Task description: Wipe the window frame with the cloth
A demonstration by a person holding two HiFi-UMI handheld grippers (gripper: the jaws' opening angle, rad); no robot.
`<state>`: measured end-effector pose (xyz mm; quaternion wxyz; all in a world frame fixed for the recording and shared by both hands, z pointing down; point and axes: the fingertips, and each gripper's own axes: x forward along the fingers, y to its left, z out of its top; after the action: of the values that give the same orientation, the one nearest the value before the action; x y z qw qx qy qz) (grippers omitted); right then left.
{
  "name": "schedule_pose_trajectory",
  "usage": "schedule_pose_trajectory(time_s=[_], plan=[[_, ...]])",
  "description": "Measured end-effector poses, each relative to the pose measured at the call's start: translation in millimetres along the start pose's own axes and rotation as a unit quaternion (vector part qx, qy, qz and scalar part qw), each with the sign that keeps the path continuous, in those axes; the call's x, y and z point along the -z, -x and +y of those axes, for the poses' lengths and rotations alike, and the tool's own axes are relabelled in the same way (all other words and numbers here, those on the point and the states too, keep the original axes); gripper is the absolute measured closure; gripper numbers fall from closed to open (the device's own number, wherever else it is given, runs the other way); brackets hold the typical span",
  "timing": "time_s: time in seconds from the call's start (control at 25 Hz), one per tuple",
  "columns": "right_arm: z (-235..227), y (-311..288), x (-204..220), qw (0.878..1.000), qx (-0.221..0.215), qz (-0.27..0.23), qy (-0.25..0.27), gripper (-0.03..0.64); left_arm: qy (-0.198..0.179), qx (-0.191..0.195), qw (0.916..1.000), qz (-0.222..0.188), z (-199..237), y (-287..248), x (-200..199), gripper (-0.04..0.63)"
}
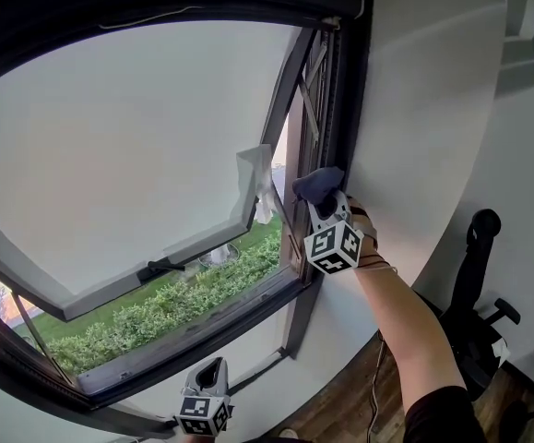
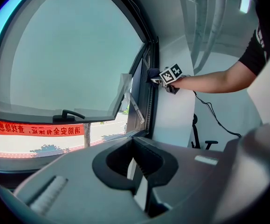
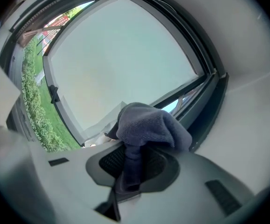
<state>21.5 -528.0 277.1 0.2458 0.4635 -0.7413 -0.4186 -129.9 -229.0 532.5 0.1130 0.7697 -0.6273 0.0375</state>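
Note:
A dark blue-grey cloth (image 1: 318,184) is bunched in my right gripper (image 1: 327,209), which is shut on it. The cloth presses against the right upright of the dark window frame (image 1: 342,100), about halfway up. In the right gripper view the cloth (image 3: 148,125) bulges out over the jaws of the right gripper (image 3: 130,164), beside the frame (image 3: 214,101). My left gripper (image 1: 209,375) hangs low under the sill, shut and holding nothing. From the left gripper view, past the left gripper (image 2: 135,169), the cloth (image 2: 152,73) shows against the frame (image 2: 151,106).
The sash (image 1: 128,146) stands swung outward, with a black handle (image 1: 160,267) on its lower rail and a scrap of white film (image 1: 257,178) at its corner. A green hedge (image 1: 174,307) lies outside. A white wall (image 1: 423,109) flanks the frame; black equipment (image 1: 474,284) stands on the floor at right.

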Motion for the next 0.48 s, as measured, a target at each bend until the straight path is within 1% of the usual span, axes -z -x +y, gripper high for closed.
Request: schedule_pose_trajectory(time_s=[0.48], plan=[[45.1,-2.5,26.9,0.998,-0.039,0.051,0.023,0.541,-0.005,0.021,0.9996,0.019,-3.8,-6.3,23.0,0.589]])
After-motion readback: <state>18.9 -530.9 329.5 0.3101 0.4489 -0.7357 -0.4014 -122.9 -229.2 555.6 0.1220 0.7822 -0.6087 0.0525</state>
